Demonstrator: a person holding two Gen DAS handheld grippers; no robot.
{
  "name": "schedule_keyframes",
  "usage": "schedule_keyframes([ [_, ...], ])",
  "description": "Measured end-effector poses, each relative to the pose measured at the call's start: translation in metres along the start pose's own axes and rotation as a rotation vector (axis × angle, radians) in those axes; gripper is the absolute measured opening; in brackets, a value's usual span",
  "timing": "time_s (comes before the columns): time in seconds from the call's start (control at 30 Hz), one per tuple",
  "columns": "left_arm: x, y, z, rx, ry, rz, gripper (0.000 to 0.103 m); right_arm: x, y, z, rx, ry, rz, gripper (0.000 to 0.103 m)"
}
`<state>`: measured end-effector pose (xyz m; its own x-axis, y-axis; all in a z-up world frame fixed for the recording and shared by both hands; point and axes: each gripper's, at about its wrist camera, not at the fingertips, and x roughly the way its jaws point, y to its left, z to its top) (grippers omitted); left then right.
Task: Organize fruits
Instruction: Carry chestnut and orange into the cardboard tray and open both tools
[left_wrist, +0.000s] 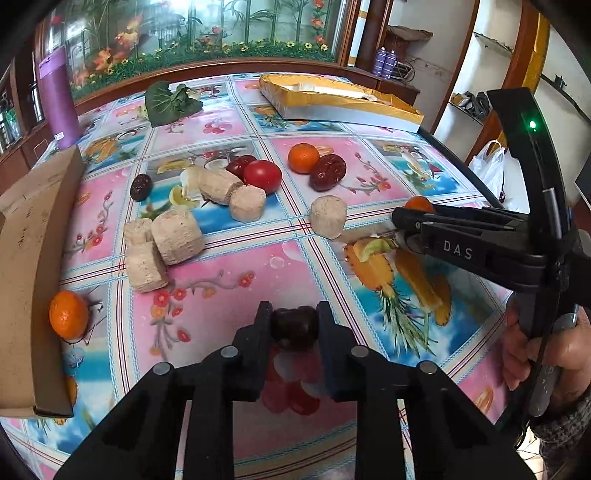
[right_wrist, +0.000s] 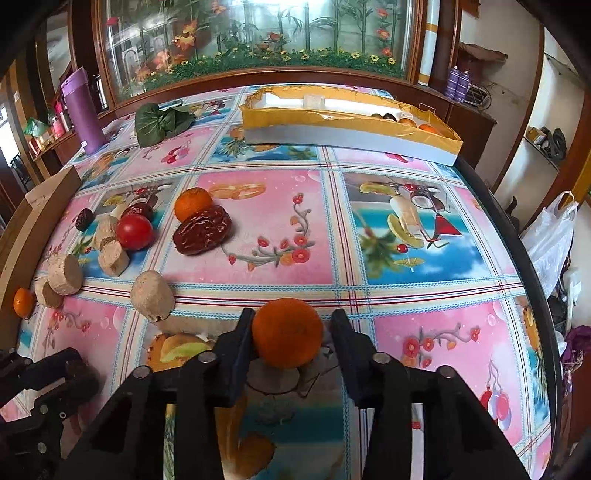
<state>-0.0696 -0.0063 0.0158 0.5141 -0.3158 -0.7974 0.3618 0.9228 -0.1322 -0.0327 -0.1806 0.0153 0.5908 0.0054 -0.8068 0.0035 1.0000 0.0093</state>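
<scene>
Black plastic fingers of the left tool are clamped on a dark date, pinched by its two ends just above the surface; the right tool brackets an orange mandarin, left finger touching the peel and right finger showing a thin gap, so the pictures do not settle whether it grips or only cradles the fruit. Risk starts there: a round, smooth mandarin held on one side could roll forward out of the fingers as the tool lifts, and the date, being small and glossy, could squirt sideways if squeezed harder (or simply drop on the way to a box). Both tools sit close together near the front edge, so a crossing move might knock them into each other. Farther out lie a pale cylinder that a sweeping arm could nudge, a large red date beside another mandarin, and a tomato among more pale chunks. At the far edge, the yellow-lined tray already holds a few fruits at its right end, an orange one and some dark ones, too small to name. A cardboard box stands at the left, its inside hidden, with a mandarin touching its wall.
</scene>
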Motion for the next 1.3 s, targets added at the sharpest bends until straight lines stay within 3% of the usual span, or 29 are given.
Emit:
schedule_keyframes([
  [0.23,-0.035,0.012,-0.006,-0.043,-0.061,-0.008,0.023,-0.018,0.014,-0.005,-0.036,-0.022,-0.002,0.036],
  [0.43,-0.111,0.054,-0.001,-0.143,-0.189,-0.035,0.023,-0.063,0.033,0.001,-0.061,-0.085,0.045,0.037],
  [0.57,-0.162,0.101,0.006,-0.187,-0.266,0.032,0.023,-0.101,0.056,0.016,-0.100,-0.137,0.113,0.037],
  [0.7,-0.182,0.156,0.021,-0.220,-0.271,0.132,0.023,-0.122,0.094,0.039,-0.144,-0.161,0.208,0.037],
  [0.83,-0.168,0.215,0.041,-0.278,-0.222,0.201,0.023,-0.116,0.152,0.068,-0.186,-0.129,0.341,0.037],
  [0.97,-0.135,0.276,0.059,-0.366,-0.149,0.234,0.023,-0.084,0.218,0.096,-0.252,-0.102,0.383,0.037],
  [1.1,-0.099,0.319,0.070,-0.453,-0.098,0.224,0.023,-0.030,0.279,0.118,-0.293,-0.035,0.385,0.037],
  [1.3,-0.045,0.355,0.086,-0.510,-0.027,0.244,0.023,0.044,0.330,0.138,-0.328,0.026,0.355,0.037],
])
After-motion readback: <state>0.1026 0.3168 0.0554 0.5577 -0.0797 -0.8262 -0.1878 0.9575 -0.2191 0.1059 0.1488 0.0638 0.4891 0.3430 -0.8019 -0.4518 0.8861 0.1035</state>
